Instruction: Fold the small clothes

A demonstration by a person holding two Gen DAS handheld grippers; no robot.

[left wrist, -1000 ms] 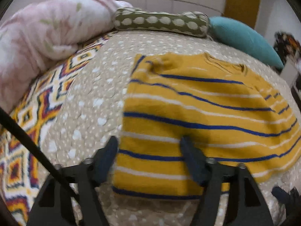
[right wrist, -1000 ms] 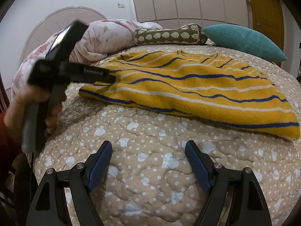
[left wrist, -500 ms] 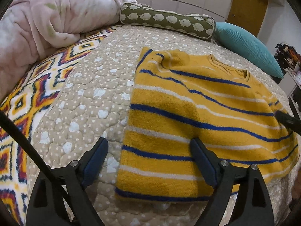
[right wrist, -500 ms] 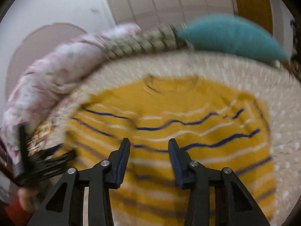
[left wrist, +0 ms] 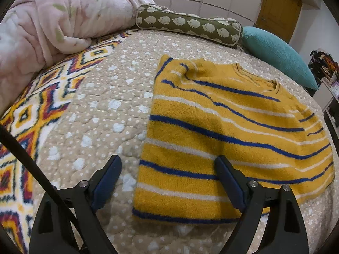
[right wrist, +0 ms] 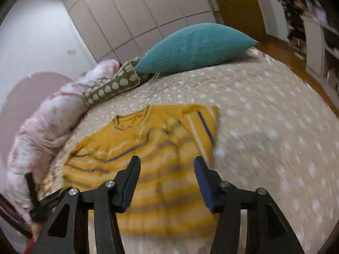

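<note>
A yellow sweater (left wrist: 222, 127) with blue and white stripes lies flat on the beige quilt (left wrist: 101, 110), its neck toward the pillows. My left gripper (left wrist: 167, 163) stands open just above the sweater's near left corner, one finger over the quilt, the other over the knit, pinching nothing. In the right wrist view the sweater (right wrist: 148, 148) is blurred by motion. My right gripper (right wrist: 167, 160) hovers over its lower part with the jaws opening and nothing between them. The left gripper (right wrist: 36, 201) shows at the lower left edge there, in a hand.
A pink blanket (left wrist: 53, 21) is heaped at the back left, beside a green patterned bolster (left wrist: 188, 25) and a teal pillow (left wrist: 275, 50). A bright zigzag-patterned throw (left wrist: 31, 116) covers the left side. The bed edge, wooden floor (right wrist: 281, 48) and shelves lie to the right.
The right gripper swung from the quilt in front of the sweater to over it, rolling so the view tilts; its jaws narrowed, then widened. The left gripper stayed, jaws slightly wider.
</note>
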